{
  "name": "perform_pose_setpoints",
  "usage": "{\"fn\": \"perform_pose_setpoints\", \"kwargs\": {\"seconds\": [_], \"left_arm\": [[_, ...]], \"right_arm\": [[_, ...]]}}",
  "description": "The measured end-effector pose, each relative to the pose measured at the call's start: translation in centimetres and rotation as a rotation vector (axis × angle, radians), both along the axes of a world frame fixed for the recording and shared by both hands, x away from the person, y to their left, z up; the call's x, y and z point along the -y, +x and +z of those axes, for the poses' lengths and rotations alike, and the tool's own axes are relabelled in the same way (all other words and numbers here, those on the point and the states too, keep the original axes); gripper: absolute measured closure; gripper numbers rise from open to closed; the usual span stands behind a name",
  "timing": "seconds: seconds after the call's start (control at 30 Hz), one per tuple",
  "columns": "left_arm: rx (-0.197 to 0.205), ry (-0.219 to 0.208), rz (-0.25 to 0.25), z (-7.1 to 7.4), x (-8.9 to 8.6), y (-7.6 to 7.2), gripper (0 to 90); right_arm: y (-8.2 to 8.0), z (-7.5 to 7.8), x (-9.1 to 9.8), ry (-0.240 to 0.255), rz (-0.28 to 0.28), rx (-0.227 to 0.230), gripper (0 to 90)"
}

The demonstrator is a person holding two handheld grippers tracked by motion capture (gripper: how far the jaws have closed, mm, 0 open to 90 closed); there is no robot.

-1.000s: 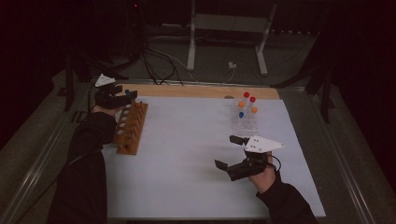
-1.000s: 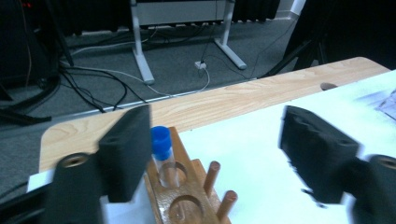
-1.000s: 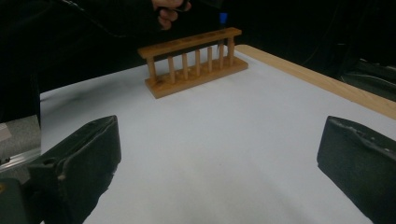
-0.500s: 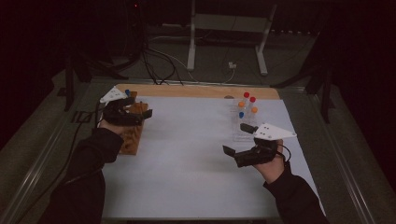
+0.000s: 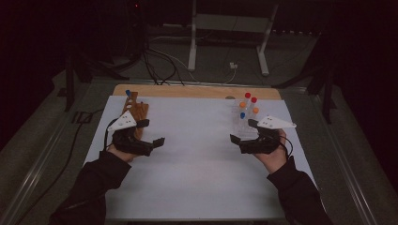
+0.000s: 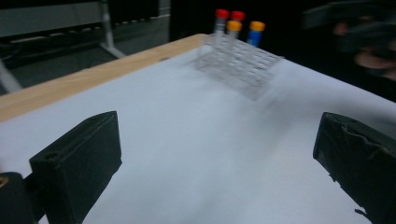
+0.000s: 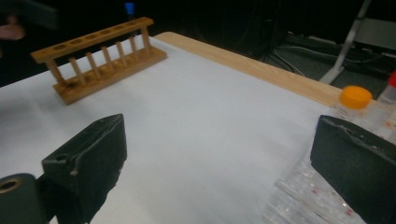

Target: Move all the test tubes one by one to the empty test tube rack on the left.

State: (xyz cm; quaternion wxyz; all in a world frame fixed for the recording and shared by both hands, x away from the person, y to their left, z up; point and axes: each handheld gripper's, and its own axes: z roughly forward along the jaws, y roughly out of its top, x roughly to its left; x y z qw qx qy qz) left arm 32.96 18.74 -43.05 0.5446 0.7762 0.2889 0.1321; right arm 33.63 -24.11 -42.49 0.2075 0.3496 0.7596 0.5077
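**Both tools empty between the two racks**

The left tool [image 5: 157, 140] hangs left of centre in the high view, jaws spread wide with nothing between them; they have just been opening. Behind it, at the frame's left, stands the wooden tube rack [image 5: 133, 111], with one blue-capped tube [image 5: 127, 93] at its far end. The right tool [image 5: 239, 139] is likewise agape and empty, just in front of the clear plastic rack [image 5: 241, 123] at centre right, which carries the capped tubes [image 5: 248, 104], red, orange and blue.

By the look of it, this is the gap between transfers: one tube delivered, the next not yet picked. The next move calls for a tool to close on a single cap or tube body without knocking its neighbours.

The clear rack's outline is faint against the white desk [image 5: 197, 159], the left gripper view is blurred, and the right gripper view cuts off the tubes at its right edge.
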Motion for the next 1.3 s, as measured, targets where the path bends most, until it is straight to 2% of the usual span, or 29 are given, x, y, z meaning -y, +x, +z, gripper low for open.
{"fn": "perform_pose_setpoints", "kwargs": {"seconds": [0.23,0.43,0.77,0.93,1.3], "left_arm": [[-0.011,0.011,-0.054,-1.5,1.1,-2.1,2.0],[-0.022,0.022,-0.082,-2.2,1.7,-2.9,2.0],[-0.021,0.022,-0.091,-2.6,2.1,-3.2,1.9],[-0.021,0.026,-0.099,-2.6,2.2,-3.2,2.0],[-0.023,0.033,-0.098,-2.7,2.1,-3.1,2.0]], "right_arm": [[1.7,-0.8,1.0,-0.023,-0.073,-0.025,8.2],[2.9,-1.7,1.5,-0.039,-0.122,-0.058,16.1],[4.3,-2.5,1.6,-0.065,-0.197,-0.11,31.7],[4.9,-2.9,1.3,-0.093,-0.235,-0.138,40.7],[6.4,-3.2,0.7,-0.126,-0.268,-0.159,58.5]]}}
